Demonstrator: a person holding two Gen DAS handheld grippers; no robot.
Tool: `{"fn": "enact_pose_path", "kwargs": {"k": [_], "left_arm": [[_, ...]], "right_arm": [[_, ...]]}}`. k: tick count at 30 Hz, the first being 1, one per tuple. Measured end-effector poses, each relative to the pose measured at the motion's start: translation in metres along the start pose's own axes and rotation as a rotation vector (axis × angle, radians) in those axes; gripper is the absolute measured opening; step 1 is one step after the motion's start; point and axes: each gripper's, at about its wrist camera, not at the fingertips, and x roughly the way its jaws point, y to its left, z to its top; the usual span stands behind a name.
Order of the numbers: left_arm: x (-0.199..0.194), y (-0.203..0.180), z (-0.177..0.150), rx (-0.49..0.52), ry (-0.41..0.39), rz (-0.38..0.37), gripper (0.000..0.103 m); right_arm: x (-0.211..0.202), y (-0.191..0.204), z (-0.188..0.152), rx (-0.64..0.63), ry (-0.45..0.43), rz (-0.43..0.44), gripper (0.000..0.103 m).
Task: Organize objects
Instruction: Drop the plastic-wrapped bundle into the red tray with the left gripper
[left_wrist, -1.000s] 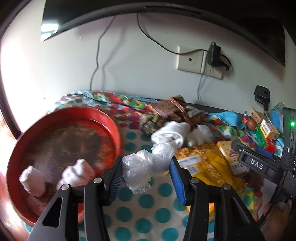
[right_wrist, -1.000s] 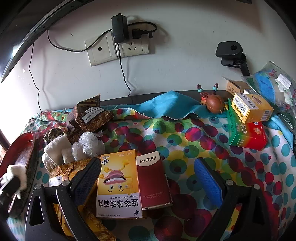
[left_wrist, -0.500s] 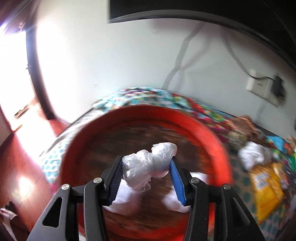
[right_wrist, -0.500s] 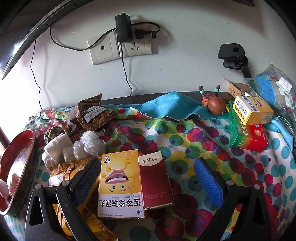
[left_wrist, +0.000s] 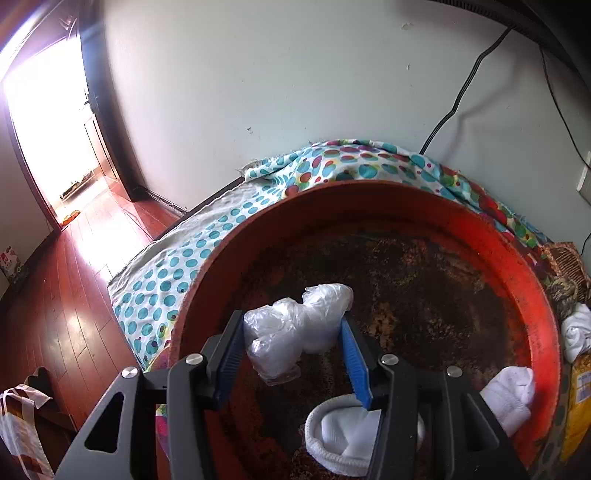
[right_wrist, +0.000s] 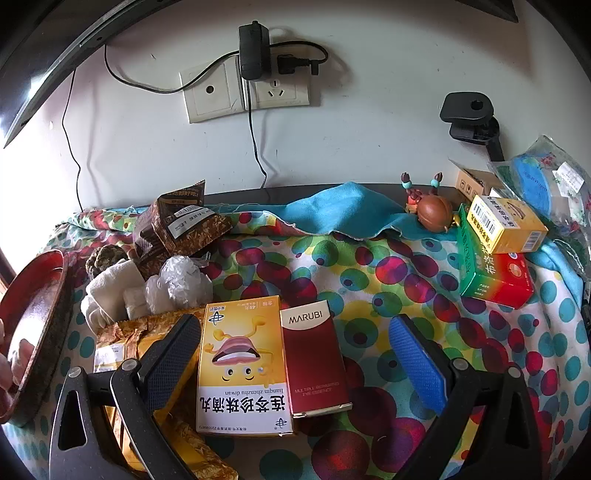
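Left gripper (left_wrist: 291, 347) over the red tray (left_wrist: 517, 266), jaws pinching a crumpled plastic bag (left_wrist: 295, 325) at a narrow gap. Lower before letting go; aim for bare tray floor beside the white socks (left_wrist: 347, 439) (light plastic drifts). Right gripper (right_wrist: 291, 354) hangs wide open, empty, above two boxes (right_wrist: 273, 365) on the spotted cloth (right_wrist: 369, 280).

Red tray (left_wrist: 480, 236), white socks (left_wrist: 511, 397), polka-dotted multicoloured cloth (right_wrist: 369, 280).

Crinkled clear plastic bag (left_wrist: 295, 328), glossy. Round tray (left_wrist: 517, 266): red lacquered rim, mottled rough-looking brown floor. Knitted white sock (left_wrist: 343, 439), matt. Dotted cloth (right_wrist: 369, 273) cover. Printed cardboard boxes (right_wrist: 242, 365), smooth. Polished wooden floor (left_wrist: 66, 295).
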Motion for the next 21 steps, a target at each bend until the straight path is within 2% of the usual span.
{"fn": "enact_pose_path", "kwargs": {"k": [5, 7, 9, 11, 12, 14, 17, 18, 20, 21], "left_arm": [[0.006, 0.001, 0.000, -0.018, 0.007, -0.018, 0.054], [0.005, 0.001, 0.001, -0.021, 0.005, -0.022, 0.061], [0.006, -0.001, 0.001, -0.012, 0.022, -0.015, 0.082], [-0.008, -0.004, 0.000, 0.004, -0.028, -0.011, 0.089], [-0.021, -0.005, -0.001, 0.011, -0.081, -0.030, 0.089], [-0.044, -0.006, -0.003, 0.017, -0.132, -0.055, 0.090], [-0.100, -0.005, -0.025, -0.006, -0.268, -0.142, 0.091], [-0.119, -0.009, -0.041, 0.019, -0.306, -0.186, 0.092], [-0.136, -0.014, -0.066, 0.045, -0.313, -0.221, 0.092], [-0.141, -0.015, -0.084, 0.043, -0.290, -0.254, 0.092]], "right_arm": [[0.001, 0.003, 0.000, -0.014, 0.005, -0.010, 0.102], [0.001, 0.003, 0.000, -0.021, 0.010, -0.015, 0.102], [0.002, 0.005, 0.000, -0.026, 0.011, -0.016, 0.102], [0.002, 0.004, 0.000, -0.027, 0.011, 0.005, 0.102], [0.001, 0.003, 0.000, -0.023, 0.010, 0.020, 0.102], [0.000, 0.000, 0.000, -0.011, 0.003, 0.031, 0.102], [-0.007, 0.003, 0.000, -0.023, -0.029, 0.074, 0.102], [-0.008, 0.006, 0.000, -0.037, -0.034, 0.085, 0.102], [-0.012, 0.018, -0.001, -0.101, -0.049, 0.106, 0.102], [-0.013, 0.028, -0.002, -0.158, -0.049, 0.125, 0.102]]}}
